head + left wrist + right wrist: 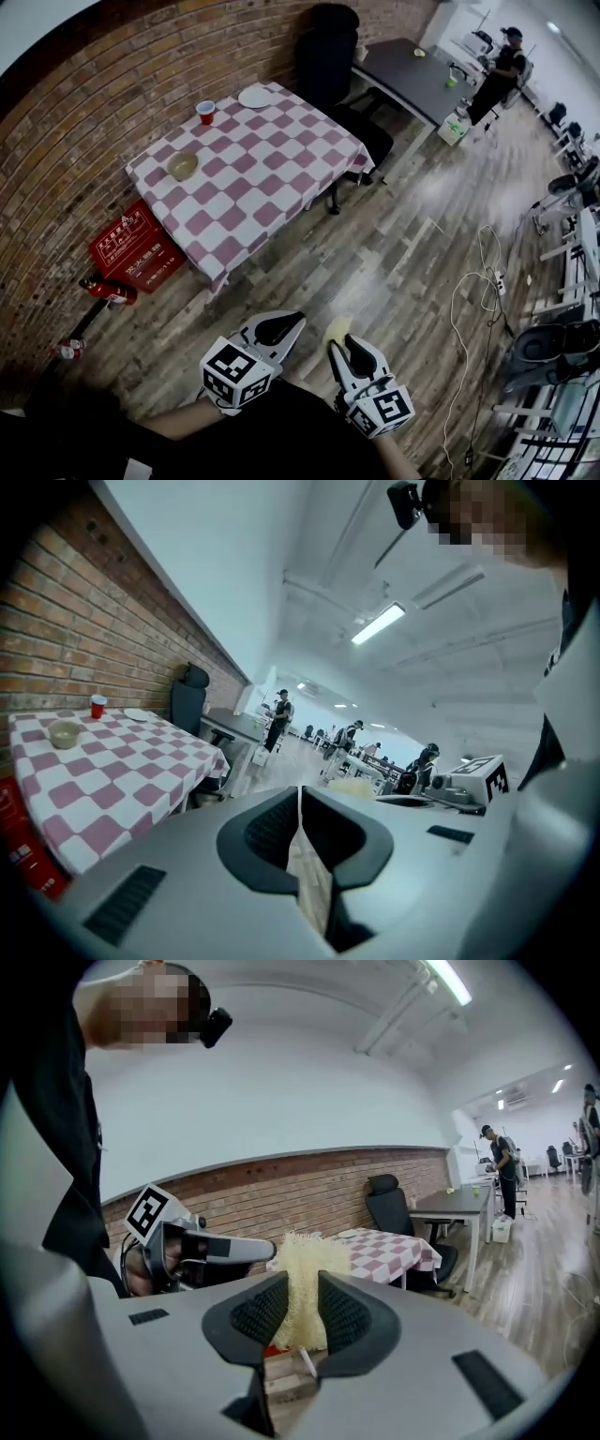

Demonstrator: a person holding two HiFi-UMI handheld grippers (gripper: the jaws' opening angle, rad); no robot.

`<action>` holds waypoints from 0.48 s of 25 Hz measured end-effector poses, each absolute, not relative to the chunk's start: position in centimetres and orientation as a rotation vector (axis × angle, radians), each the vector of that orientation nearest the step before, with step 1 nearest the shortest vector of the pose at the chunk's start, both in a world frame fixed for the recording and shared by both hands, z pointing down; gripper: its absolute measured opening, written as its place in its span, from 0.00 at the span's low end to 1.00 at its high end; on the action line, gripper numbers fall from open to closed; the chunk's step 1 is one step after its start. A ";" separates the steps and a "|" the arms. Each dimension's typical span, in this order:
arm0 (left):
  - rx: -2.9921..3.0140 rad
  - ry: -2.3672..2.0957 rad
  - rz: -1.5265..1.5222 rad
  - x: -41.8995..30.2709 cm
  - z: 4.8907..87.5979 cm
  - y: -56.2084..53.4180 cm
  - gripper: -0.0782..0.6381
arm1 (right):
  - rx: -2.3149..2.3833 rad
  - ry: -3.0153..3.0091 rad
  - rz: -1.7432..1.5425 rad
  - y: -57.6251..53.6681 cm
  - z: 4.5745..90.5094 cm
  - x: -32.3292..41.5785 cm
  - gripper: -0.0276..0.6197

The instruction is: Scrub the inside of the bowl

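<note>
A tan bowl (183,166) stands on the red-and-white checked table (272,178), far ahead of both grippers; it also shows small in the left gripper view as the bowl (64,733). My right gripper (339,347) is shut on a pale yellow mesh scrubber (337,328), which sticks up between the jaws as the scrubber (304,1255) in the right gripper view (302,1290). My left gripper (292,322) is held beside it, jaws closed together with nothing in them (300,791). Both grippers hang over the wooden floor, well short of the table.
A red cup (205,112) and a white plate (255,97) sit at the table's far end. A black office chair (328,56) and a dark desk (412,75) stand beyond. A red crate (136,248) and an extinguisher (108,291) lie by the brick wall. Cables (478,281) trail at right.
</note>
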State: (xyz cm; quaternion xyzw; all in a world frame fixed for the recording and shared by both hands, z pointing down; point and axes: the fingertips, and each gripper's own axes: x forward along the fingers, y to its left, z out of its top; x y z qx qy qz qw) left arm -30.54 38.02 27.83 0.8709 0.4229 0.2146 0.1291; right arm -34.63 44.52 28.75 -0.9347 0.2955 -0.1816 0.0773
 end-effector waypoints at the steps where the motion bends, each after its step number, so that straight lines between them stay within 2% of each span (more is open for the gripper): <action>1: 2.525 1.213 0.624 -29.2 28.0 37.5 0.14 | -2.811 0.906 -0.545 43.9 28.7 -33.3 0.21; 12: 2.547 0.991 0.624 -20.9 29.9 32.8 0.14 | -2.777 1.084 -0.629 40.5 29.8 -24.3 0.21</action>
